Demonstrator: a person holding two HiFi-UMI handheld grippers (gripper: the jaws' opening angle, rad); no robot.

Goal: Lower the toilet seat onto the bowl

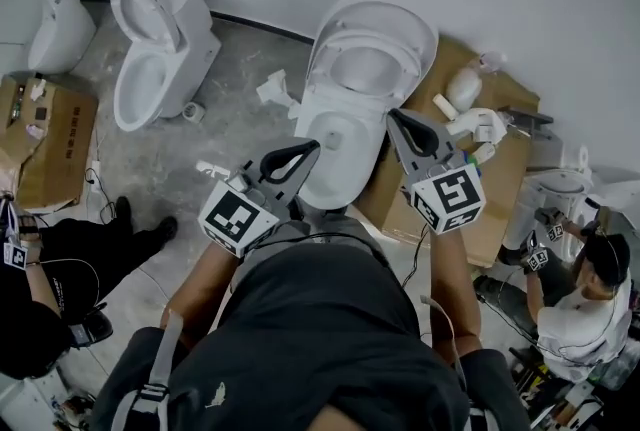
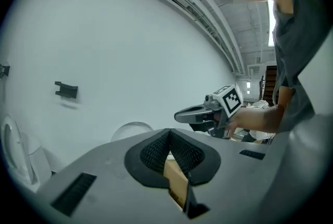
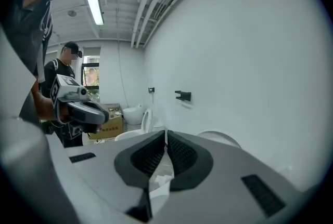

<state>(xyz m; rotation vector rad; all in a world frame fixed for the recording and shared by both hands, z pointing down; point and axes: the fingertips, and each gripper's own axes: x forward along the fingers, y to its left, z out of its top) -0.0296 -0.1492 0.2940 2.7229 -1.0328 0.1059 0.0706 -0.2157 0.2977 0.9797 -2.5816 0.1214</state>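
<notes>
Dark shirt (image 1: 320,339), white toilet seat (image 1: 408,71) raised upright, bowl (image 1: 305,134) uncovered

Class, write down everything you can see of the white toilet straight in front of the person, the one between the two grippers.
The toilet is glossy white, ceramic by its look, with a rounded bowl. Its seat and lid stand raised, leaning back toward the white wall, so the bowl lies open. It stands on the grey floor, with brown cardboard beside it. The left gripper and right gripper, both shut, hover over its rim; no contact shows.
</notes>
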